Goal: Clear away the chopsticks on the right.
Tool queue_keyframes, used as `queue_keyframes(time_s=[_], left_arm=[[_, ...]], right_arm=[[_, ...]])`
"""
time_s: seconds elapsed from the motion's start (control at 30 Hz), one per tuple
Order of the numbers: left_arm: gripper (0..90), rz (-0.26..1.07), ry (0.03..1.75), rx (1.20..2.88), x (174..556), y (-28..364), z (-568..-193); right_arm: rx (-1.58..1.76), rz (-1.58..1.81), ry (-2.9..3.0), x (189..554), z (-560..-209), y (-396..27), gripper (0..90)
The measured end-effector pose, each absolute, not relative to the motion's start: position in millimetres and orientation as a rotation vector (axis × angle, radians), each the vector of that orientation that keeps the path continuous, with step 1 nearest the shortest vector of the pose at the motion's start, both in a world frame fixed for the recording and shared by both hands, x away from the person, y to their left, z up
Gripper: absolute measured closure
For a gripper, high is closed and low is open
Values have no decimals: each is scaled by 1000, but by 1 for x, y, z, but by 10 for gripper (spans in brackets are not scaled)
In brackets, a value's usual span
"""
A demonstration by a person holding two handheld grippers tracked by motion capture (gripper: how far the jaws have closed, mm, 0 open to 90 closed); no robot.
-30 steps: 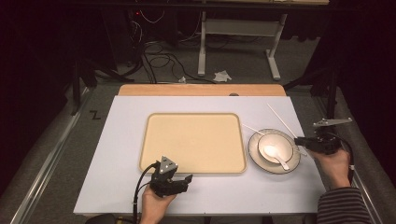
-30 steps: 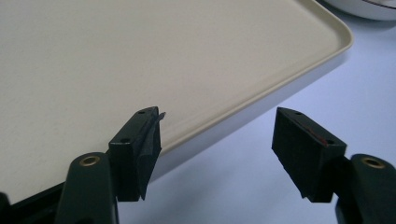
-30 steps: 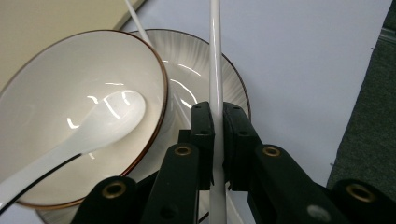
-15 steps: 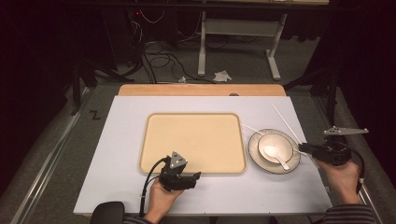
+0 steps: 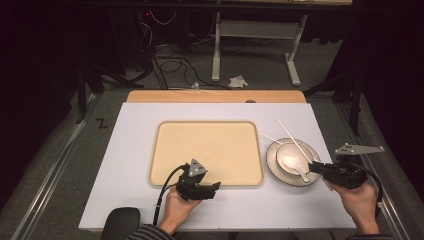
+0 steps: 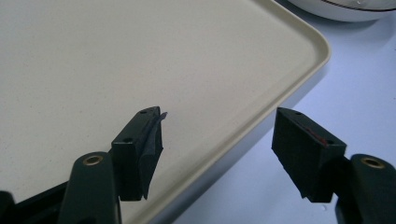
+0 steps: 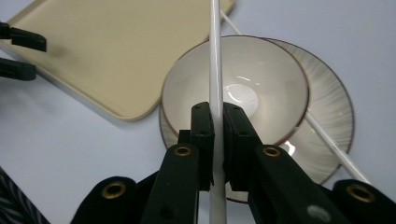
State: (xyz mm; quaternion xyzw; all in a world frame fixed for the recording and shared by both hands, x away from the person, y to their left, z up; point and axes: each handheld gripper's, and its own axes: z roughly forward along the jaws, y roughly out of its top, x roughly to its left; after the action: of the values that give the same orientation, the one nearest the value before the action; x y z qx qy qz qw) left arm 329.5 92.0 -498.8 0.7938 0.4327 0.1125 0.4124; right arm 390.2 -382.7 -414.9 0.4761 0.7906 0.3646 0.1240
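Slim glossy white chopstick clamped in right hand-held gripper, long axis running away over round glazed bowl on ribbed plate, left hand-held gripper open over smooth beige tray corner.

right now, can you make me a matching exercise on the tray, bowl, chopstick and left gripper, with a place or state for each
1 tray
2 bowl
3 chopstick
4 left gripper

a sits on the plate
b jaws open at the tray's rim
c pinched in the right gripper
d nothing on it

Pairs: 1-d, 2-a, 3-c, 4-b
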Motion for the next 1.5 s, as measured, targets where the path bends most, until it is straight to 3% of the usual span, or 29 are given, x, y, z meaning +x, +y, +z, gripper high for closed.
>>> queue_keyframes(time_s=[0.8,1.5], left_arm=[[340,309,1041,2029,340,82,-496],[341,351,1135,1998,326,102,-496]], right_arm=[[1286,1100,2403,353,-398,-323,855],[1146,1124,2525,377,-406,-277,854]])
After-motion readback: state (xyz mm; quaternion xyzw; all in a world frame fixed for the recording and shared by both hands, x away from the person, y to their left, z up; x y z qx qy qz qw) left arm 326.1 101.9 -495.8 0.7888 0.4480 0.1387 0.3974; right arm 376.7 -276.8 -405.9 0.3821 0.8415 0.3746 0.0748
